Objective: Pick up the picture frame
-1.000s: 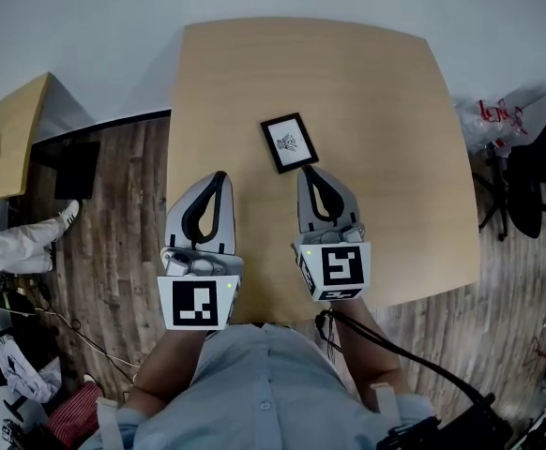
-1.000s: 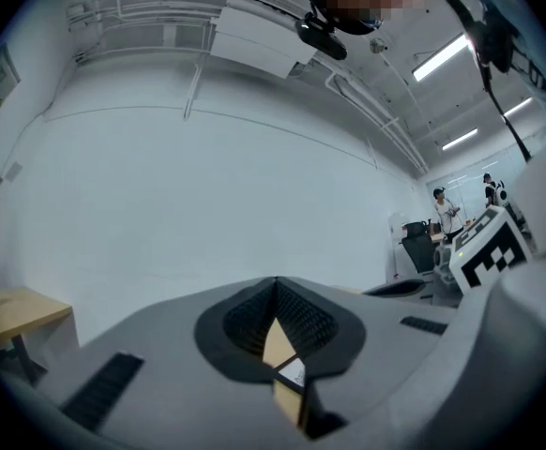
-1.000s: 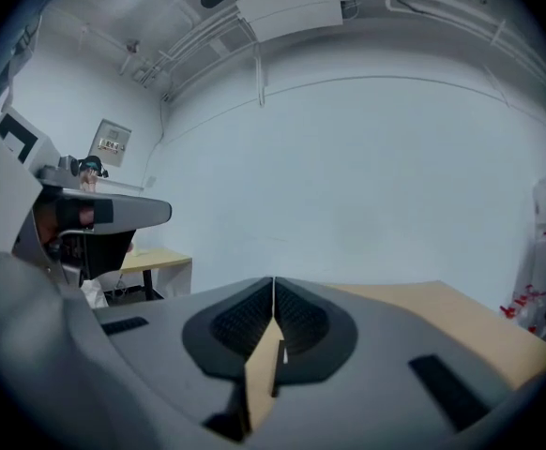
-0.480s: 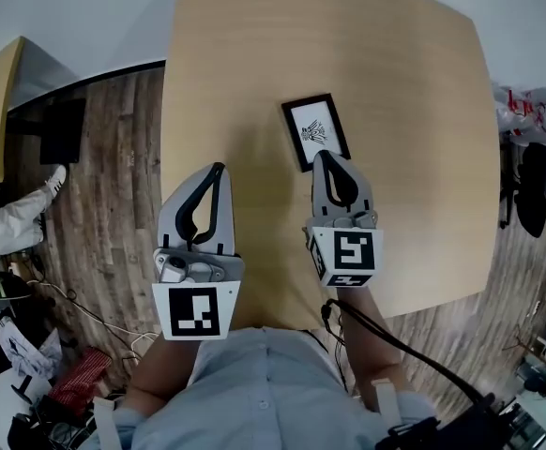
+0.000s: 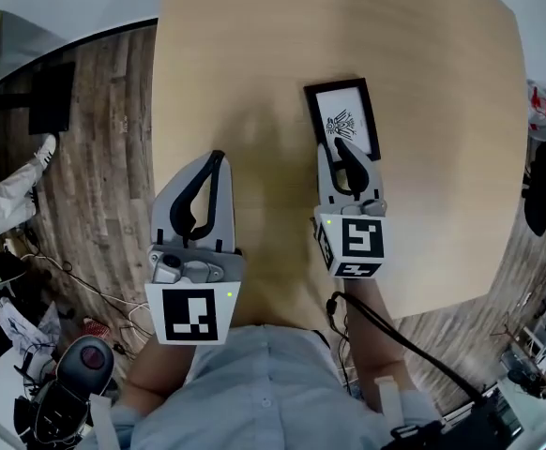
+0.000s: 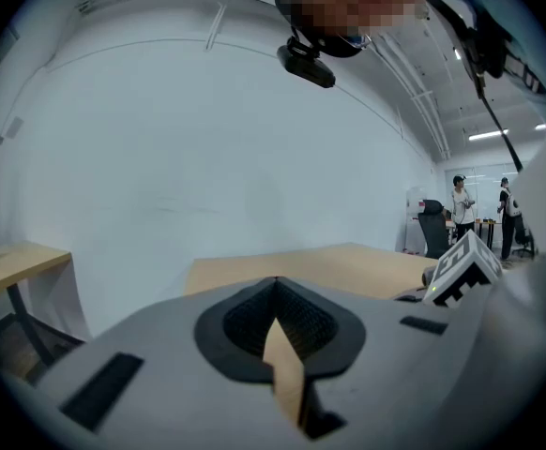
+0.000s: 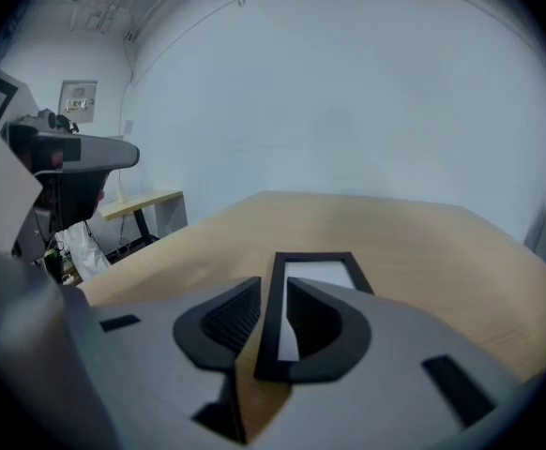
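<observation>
1. The picture frame [image 5: 341,115] lies flat on the tabletop [image 5: 254,64], in the upper right of the head view. It has a black rim and a white picture with a small dark drawing.
2. Its long sides run up and down in the head view, leaning just a little. Its short near end points toward the person.
3. The right hand-held gripper [image 5: 341,142] is the near one. Its tips are over the frame's near short end, and it points along the frame's long sides.
4. The right jaws are opening. In the right gripper view, the frame's left black long side shows in the gap between them. The pads do not squeeze it yet.
5. The left hand-held gripper [image 5: 219,157] is well apart from the frame, at the lower left over bare tabletop. Its jaws are pressed together at the tips with nothing in them.
6. I think the right one should do the grab. It likely has to go down a bit so the jaws sit on both sides of that black side, then close.
</observation>
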